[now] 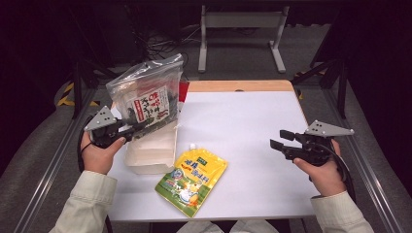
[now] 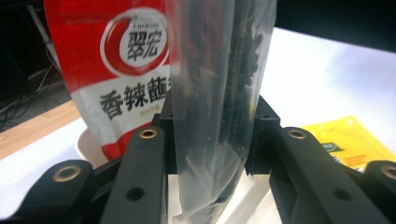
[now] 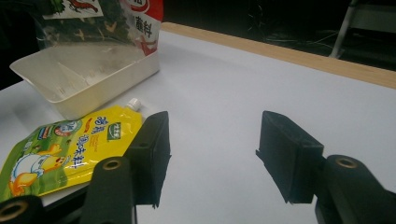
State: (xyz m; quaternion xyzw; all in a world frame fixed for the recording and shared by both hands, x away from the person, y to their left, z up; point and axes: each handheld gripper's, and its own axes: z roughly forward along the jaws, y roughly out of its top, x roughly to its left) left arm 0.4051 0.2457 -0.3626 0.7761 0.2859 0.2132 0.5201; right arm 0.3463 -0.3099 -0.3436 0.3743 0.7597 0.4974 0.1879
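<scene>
left claw [image 2: 212, 135] on seaweed-filled bag [image 2: 219, 93]

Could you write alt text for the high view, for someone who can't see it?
A person's left gripper holds a clear bag of dark dried food above a white tray on a white table. A yellow spouted pouch lies nearby; the right gripper is open with nothing between its jaws.

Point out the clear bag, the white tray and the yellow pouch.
clear bag [image 1: 145, 92], high view, its printed front.
white tray [image 1: 149, 168], high view, its near wall.
yellow pouch [image 1: 192, 182], high view, middle of its face.
</scene>
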